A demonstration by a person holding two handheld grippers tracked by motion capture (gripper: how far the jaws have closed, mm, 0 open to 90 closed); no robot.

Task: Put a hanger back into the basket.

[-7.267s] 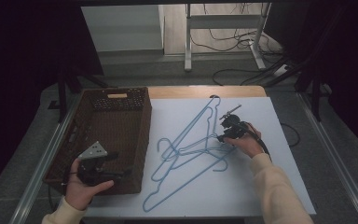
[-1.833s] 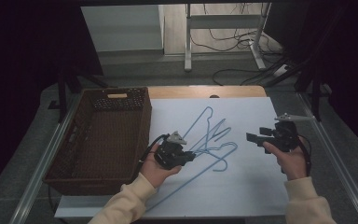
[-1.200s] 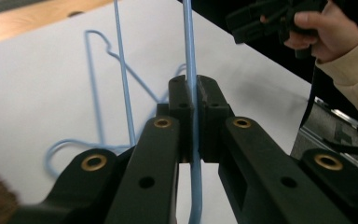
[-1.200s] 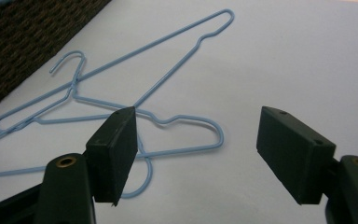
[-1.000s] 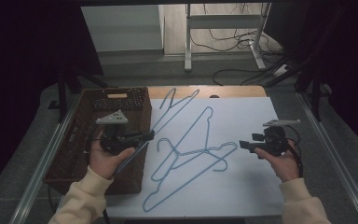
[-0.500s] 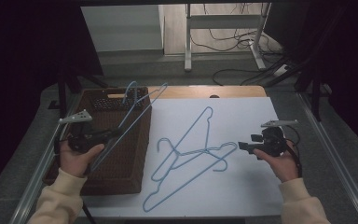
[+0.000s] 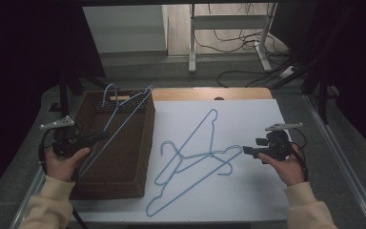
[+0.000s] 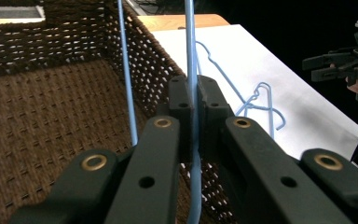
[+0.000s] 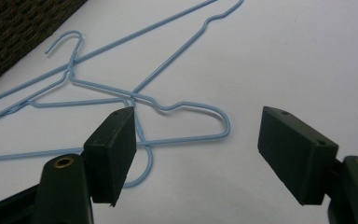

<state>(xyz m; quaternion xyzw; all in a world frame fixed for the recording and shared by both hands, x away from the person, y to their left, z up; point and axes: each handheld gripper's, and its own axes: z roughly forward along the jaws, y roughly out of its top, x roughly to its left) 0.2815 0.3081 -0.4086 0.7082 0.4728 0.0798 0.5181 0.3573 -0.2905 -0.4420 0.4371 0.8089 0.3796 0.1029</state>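
Note:
My left gripper is shut on the wire of a light blue hanger and holds it slanted over the brown wicker basket, its hook near the far wall. In the left gripper view the jaws pinch the hanger wire above the basket floor. Two more blue hangers lie crossed on the white sheet. My right gripper hovers at their right end, open. In the right gripper view the wide jaws frame the hangers with nothing between the pads.
The basket stands at the sheet's left edge, its wall close to the lying hangers. A wooden tabletop strip runs behind the sheet. Cables and a metal stand are on the floor beyond. Metal rails border the table.
My left hand has carried the blue hanger leftward from the sheet's edge to above the basket and a little lower. The right hand and the two lying hangers have stayed put.

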